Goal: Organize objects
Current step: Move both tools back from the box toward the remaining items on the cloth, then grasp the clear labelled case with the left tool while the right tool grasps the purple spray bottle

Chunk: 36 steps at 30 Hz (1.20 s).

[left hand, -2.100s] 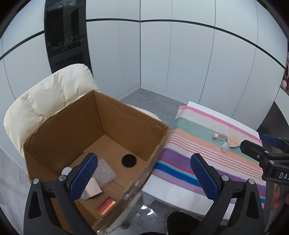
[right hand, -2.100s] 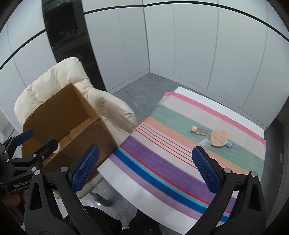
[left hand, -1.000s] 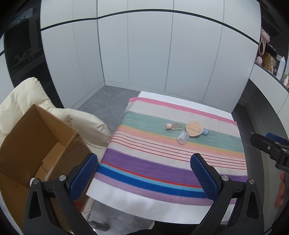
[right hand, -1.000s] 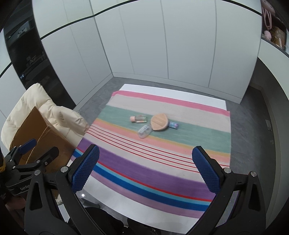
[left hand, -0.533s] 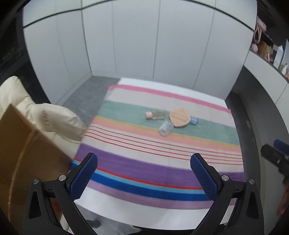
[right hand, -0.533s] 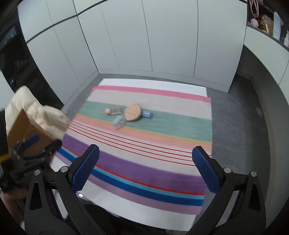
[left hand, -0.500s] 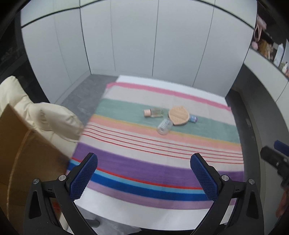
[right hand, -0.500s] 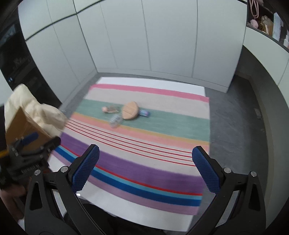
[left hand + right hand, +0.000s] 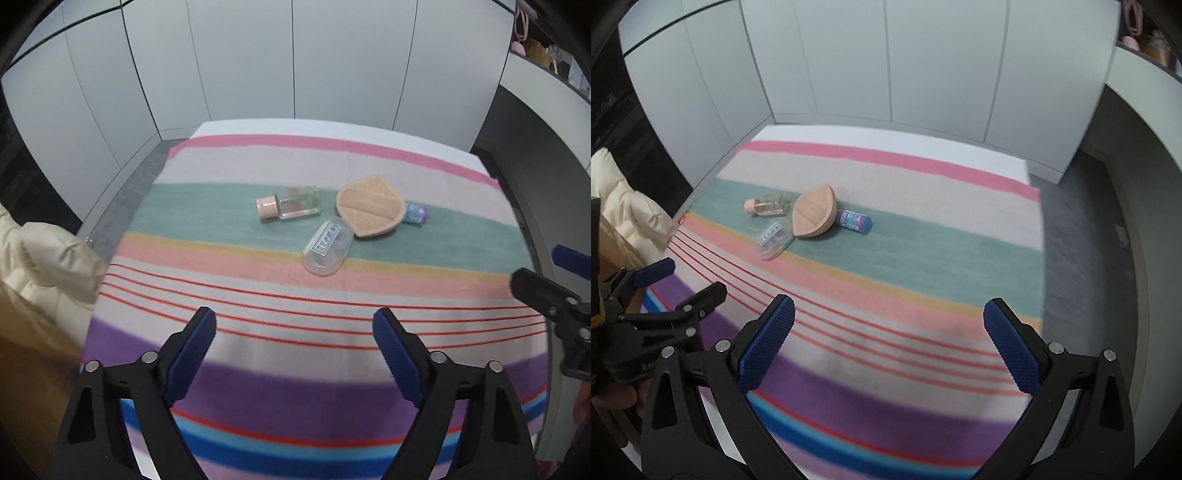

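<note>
Left gripper [image 9: 293,325]: down from box toward striped cloth [image 9: 258,280]; jaws closing, nothing between.
Right gripper [image 9: 888,319]: spread wide, empty.
Remaining on green stripe: bottle [image 9: 290,202], clear case [image 9: 327,247] touching puff [image 9: 369,206], small tube [image 9: 415,214].
Your next pick likely case.

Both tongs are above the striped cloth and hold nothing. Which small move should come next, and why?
Probably bring the left tongs forward and down over the clear case. It is the nearest of the four items to them on the cloth, and it lies flat. The left jaws are closing with nothing between them, so they may have to widen again. The right tongs are open and empty.
</note>
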Each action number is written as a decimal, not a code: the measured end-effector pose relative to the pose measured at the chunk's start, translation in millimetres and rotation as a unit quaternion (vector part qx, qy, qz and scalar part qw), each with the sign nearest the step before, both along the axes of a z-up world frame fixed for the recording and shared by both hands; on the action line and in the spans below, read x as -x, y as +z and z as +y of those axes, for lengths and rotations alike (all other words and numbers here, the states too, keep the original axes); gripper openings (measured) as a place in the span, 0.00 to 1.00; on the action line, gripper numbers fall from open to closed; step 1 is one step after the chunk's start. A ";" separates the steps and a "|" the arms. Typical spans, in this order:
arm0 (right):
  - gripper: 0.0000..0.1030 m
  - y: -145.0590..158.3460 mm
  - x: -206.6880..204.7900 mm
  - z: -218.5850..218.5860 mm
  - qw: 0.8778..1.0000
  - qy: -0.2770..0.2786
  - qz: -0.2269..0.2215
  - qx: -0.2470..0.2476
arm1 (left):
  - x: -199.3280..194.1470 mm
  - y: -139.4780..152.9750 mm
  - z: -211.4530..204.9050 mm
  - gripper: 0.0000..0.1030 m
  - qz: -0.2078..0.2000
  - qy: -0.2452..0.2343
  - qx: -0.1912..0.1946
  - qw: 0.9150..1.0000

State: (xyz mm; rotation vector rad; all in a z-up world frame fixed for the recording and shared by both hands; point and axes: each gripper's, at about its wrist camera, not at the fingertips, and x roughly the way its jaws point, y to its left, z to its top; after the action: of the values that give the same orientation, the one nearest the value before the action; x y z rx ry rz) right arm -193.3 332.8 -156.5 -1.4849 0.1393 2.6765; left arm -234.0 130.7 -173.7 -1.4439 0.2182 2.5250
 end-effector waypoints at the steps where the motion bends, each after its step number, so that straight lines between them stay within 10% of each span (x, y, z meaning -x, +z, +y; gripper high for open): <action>1: 1.00 -8.5 7.7 -1.7 1.000 0.007 -0.004 -0.002 | 4.4 -6.1 0.5 0.83 -0.004 0.000 -0.002 1.000; 16: 0.91 -88.3 82.2 -7.8 0.999 0.032 -0.014 -0.024 | 62.1 -51.3 30.5 0.74 0.007 -0.081 -0.016 0.997; 21: 0.86 -88.8 107.1 -16.2 0.998 0.052 0.006 -0.026 | 71.4 -48.2 28.9 0.49 0.019 -0.068 -0.018 0.997; 26: 0.59 -84.8 119.2 -27.9 0.997 0.074 0.018 -0.027 | 66.1 -46.7 26.3 0.38 0.019 -0.065 -0.022 0.997; 29: 0.19 -81.7 120.4 -38.5 0.995 0.095 0.018 -0.028 | 64.7 -46.5 21.6 0.38 0.016 -0.056 -0.028 0.998; 36: 0.19 -79.4 101.7 -41.4 0.998 0.067 0.012 -0.019 | 48.5 -44.7 20.8 0.37 -0.005 -0.053 -0.030 0.998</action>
State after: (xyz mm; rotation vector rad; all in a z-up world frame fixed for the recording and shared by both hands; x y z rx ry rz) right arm -295.0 291.5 -235.9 -1.5034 -0.0091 2.7844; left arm -282.5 151.5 -218.3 -1.3835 0.2099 2.4179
